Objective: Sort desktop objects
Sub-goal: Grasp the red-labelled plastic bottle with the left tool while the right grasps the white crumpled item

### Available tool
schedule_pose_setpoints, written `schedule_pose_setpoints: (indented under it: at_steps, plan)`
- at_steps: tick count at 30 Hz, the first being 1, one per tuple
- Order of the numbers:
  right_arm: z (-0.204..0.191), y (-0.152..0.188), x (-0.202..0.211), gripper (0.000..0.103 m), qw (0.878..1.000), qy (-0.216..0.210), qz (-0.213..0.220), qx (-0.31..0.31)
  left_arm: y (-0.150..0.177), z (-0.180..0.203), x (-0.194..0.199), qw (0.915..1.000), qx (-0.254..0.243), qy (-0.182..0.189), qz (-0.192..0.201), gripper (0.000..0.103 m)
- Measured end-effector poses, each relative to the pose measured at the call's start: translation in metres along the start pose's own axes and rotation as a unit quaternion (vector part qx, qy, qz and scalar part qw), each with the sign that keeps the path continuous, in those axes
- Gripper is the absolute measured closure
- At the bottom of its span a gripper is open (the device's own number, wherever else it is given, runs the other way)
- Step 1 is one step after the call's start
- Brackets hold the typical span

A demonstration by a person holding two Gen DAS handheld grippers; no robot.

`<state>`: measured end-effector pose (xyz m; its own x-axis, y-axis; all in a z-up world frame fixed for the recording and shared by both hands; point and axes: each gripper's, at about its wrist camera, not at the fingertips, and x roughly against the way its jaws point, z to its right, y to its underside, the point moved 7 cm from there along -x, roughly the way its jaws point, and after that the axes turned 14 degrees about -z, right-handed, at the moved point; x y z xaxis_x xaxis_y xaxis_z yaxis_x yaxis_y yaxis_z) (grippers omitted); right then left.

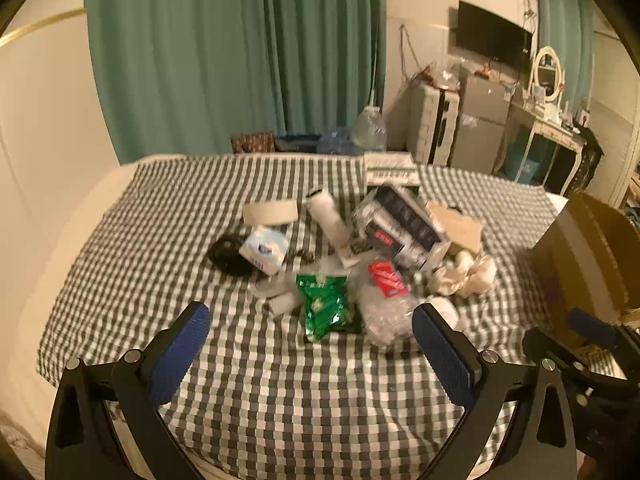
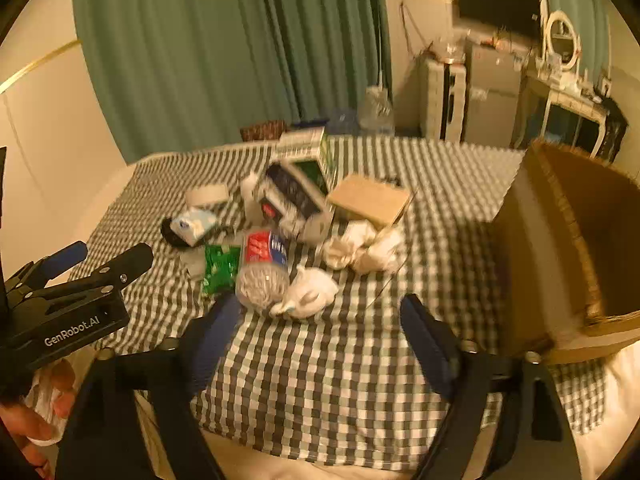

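A heap of clutter lies mid-table on the checked cloth (image 1: 280, 392): a green snack packet (image 1: 326, 306), a crushed clear bottle with a red label (image 1: 386, 300), crumpled white tissue (image 1: 464, 274), a tissue pack (image 1: 264, 250), a black-and-white carton (image 1: 404, 226) and a white roll (image 1: 330, 218). My left gripper (image 1: 312, 334) is open just short of the green packet, nothing between its blue pads. In the right wrist view my right gripper (image 2: 320, 322) is open too, just short of the bottle (image 2: 262, 276) and a white tissue wad (image 2: 308, 294).
An open cardboard box (image 2: 560, 248) stands at the table's right edge. A flat brown card box (image 2: 370, 198) and a green-white carton (image 2: 310, 154) lie behind the heap. Green curtains, water jugs and cabinets stand beyond the table. A hand (image 2: 36, 424) holds the left gripper's body.
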<state>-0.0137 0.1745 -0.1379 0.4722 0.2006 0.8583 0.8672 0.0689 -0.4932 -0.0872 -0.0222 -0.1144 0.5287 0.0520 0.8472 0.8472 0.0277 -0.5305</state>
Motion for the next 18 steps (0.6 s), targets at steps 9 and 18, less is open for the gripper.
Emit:
schedule_pose_setpoints:
  at_steps: [9, 18]
  plan:
    - [-0.001, -0.017, -0.079, 0.032, 0.998, -0.017, -0.058, -0.022, 0.004, -0.015, -0.047, 0.999, 0.021, -0.017, -0.034, 0.0]
    - [0.007, -0.019, -0.132, 0.039, 0.993, -0.004, -0.112, -0.041, -0.006, -0.003, -0.07, 0.9986, 0.019, 0.003, -0.048, 0.0]
